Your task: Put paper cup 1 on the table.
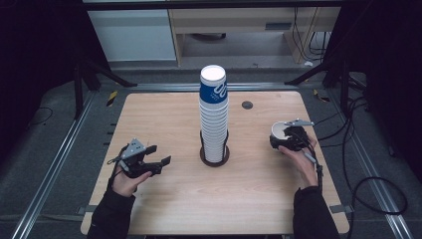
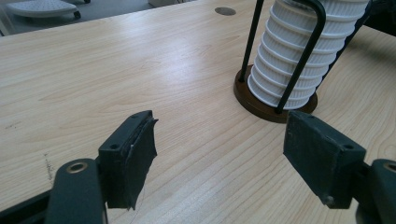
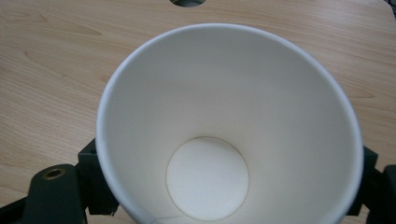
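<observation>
Left gripper (image 1: 158, 155): held low over the near-left part of the table (image 1: 164, 199) — its jaws are spread with nothing between them, bare wood being seen between the two pads in the left gripper view.

Cup stack (image 1: 214, 117): a tall column of nested paper cups is stood upright in a wire holder (image 1: 215, 155) at the table's centre; from the left gripper it lies ahead and to the right, well apart, with its long axis vertical.

Right gripper (image 1: 284, 135): a single paper cup (image 1: 279, 131) is pinched between its jaws. In the right gripper view the cup's white interior (image 3: 224, 130) is looked straight into, and the dark pads are seen pressed against its wall on both sides.

Held cup's place: at the far-right part of the table, its mouth turned up and towards the gripper's camera; whether its base is touching the wood cannot be told.

Deciding relation: the held cup lies to the right of the stack, well apart from it, and the right hand is the one already on it. The left gripper is judged nearer to the stack — free to reach it next.

Table hole (image 1: 247, 104): a small round grommet lies beyond the cup, between it and the stack.
</observation>
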`<act>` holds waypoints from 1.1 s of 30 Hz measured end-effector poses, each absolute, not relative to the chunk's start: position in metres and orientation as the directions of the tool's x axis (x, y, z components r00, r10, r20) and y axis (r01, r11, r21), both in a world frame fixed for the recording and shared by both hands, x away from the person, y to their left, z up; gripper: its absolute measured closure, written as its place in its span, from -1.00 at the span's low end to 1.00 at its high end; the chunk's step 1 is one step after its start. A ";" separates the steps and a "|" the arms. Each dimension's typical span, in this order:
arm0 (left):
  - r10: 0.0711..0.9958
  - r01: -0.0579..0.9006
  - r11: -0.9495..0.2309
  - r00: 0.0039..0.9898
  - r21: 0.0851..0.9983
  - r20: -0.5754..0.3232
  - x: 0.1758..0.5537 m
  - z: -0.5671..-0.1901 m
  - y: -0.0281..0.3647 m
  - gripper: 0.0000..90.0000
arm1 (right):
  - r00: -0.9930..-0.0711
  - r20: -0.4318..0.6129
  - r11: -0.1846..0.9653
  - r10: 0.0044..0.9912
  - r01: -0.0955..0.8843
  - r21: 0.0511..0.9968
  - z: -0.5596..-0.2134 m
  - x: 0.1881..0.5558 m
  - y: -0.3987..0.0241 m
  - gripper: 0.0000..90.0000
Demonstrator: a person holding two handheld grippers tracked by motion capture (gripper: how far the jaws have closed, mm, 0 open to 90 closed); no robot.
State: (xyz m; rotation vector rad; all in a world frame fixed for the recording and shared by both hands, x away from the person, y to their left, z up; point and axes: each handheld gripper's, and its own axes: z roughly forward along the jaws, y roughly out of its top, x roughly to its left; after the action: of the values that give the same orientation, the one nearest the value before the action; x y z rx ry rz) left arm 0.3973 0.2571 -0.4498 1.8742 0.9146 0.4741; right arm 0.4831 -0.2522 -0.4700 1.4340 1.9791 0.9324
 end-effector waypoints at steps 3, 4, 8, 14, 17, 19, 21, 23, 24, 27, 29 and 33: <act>0.761 0.389 -0.263 0.646 0.883 -0.058 0.398 -0.450 0.257 -0.46 | -0.306 -0.016 0.204 0.952 0.592 0.780 -0.471 0.483 -0.253 -0.59; 0.761 0.390 -0.263 0.646 0.883 -0.059 0.398 -0.450 0.257 -0.46 | -0.306 -0.014 0.202 0.952 0.592 0.780 -0.471 0.484 -0.254 -0.60; 0.763 0.389 -0.257 0.644 0.885 -0.061 0.397 -0.449 0.258 -0.46 | -0.307 0.000 0.191 0.952 0.593 0.782 -0.471 0.483 -0.255 -0.72; 0.765 0.384 -0.253 0.642 0.888 -0.060 0.395 -0.447 0.260 -0.46 | -0.286 0.017 0.168 0.958 0.610 0.774 -0.463 0.476 -0.259 -0.85; 0.764 0.383 -0.251 0.643 0.889 -0.061 0.395 -0.446 0.260 -0.46 | -0.287 0.020 0.174 0.958 0.633 0.754 -0.460 0.469 -0.263 -0.91; 0.763 0.383 -0.254 0.644 0.888 -0.059 0.395 -0.447 0.259 -0.46 | -0.280 -0.002 0.181 0.960 0.613 0.769 -0.460 0.460 -0.264 -0.82; 0.762 0.383 -0.257 0.646 0.887 -0.058 0.394 -0.447 0.258 -0.46 | -0.282 0.002 0.180 0.959 0.618 0.765 -0.460 0.454 -0.266 -0.88; 0.760 0.381 -0.259 0.648 0.887 -0.057 0.394 -0.446 0.257 -0.46 | -0.287 0.010 0.178 0.958 0.621 0.763 -0.459 0.446 -0.268 -0.86; 0.760 0.381 -0.259 0.648 0.887 -0.056 0.394 -0.446 0.257 -0.46 | -0.288 0.009 0.178 0.958 0.618 0.766 -0.460 0.443 -0.269 -0.85; 0.759 0.380 -0.261 0.649 0.888 -0.055 0.393 -0.446 0.257 -0.46 | -0.308 0.018 0.187 0.951 0.622 0.760 -0.457 0.434 -0.269 -0.87; 0.758 0.382 -0.262 0.649 0.886 -0.056 0.393 -0.446 0.256 -0.46 | -0.322 0.018 0.190 0.947 0.603 0.775 -0.454 0.429 -0.266 -0.85; 0.758 0.385 -0.260 0.649 0.886 -0.060 0.393 -0.447 0.256 -0.46 | -0.360 0.021 0.203 0.933 0.574 0.793 -0.447 0.421 -0.257 -0.82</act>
State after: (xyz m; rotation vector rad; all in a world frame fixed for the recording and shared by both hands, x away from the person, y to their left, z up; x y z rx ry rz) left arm 0.3932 0.2558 -0.4472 1.8759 0.9055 0.4723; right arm 0.4208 -0.2566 -0.4467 1.3980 2.0142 1.0113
